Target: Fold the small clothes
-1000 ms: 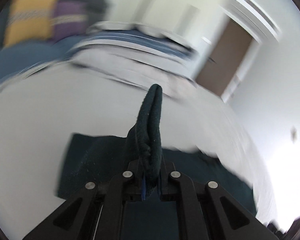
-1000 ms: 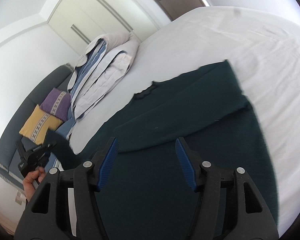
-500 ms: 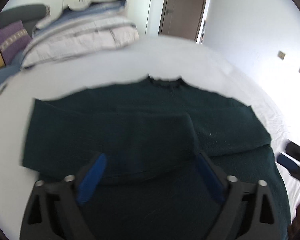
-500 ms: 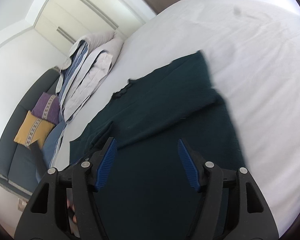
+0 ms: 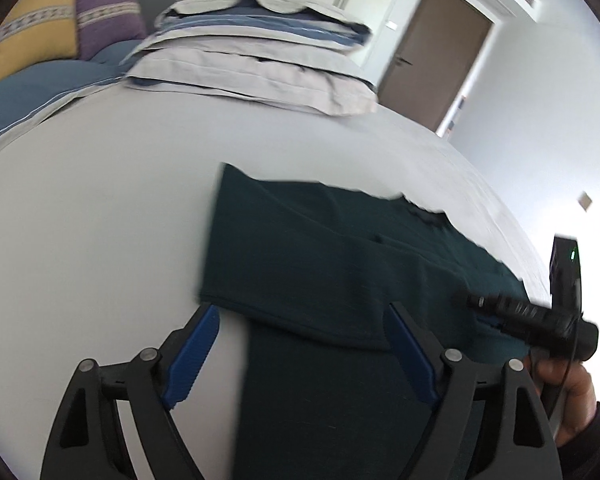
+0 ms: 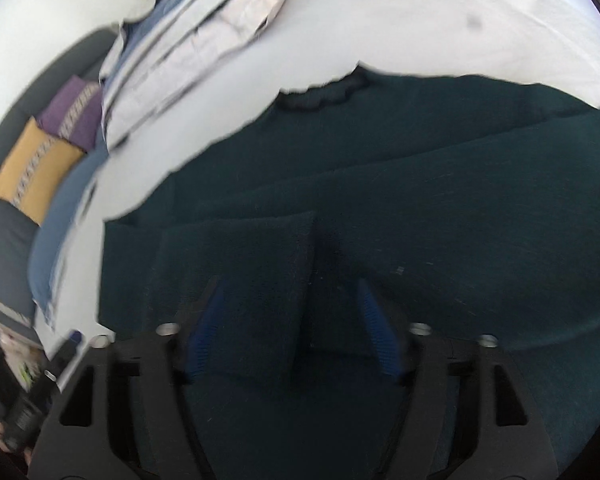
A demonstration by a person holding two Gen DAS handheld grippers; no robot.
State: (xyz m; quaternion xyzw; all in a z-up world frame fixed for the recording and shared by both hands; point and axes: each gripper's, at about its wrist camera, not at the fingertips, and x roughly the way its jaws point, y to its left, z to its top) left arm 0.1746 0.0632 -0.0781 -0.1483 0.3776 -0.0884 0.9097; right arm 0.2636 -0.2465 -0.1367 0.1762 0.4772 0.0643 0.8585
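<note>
Sweater [image 5: 340, 264] first: we see a dark green one lying flat on the white bed [image 5: 92, 240], with its sleeves folded across its front. In the right wrist view the neck hole points toward the far end of the bed, and one folded sleeve end [image 6: 236, 264] lies on top of the body near the middle. Our left gripper [image 5: 300, 356] hangs over the left side edge of the sweater. Its blue fingers [image 5: 192, 352] are spread wide but are closing a little; one is over bare sheet and the other is over the green cloth, and they do not pinch anything. Our right gripper [image 6: 288, 328] is low over the middle of the sweater. Its fingers [image 6: 376, 336] are closing, with the folded sleeve end between them, but they do not press on the cloth yet as far as we can tell, because the picture is blurry there. In the left wrist view we also see the hand [image 5: 572, 396] that holds the right gripper, at the right side of the sweater. At the far end of the bed sits a pile of folded bedding [image 5: 256, 56]. Past the bed's far left corner are a yellow cushion [image 5: 32, 48] and a purple cushion [image 5: 108, 20] on a dark sofa. A brown door [image 5: 432, 56] stands in the white wall behind the bed.
</note>
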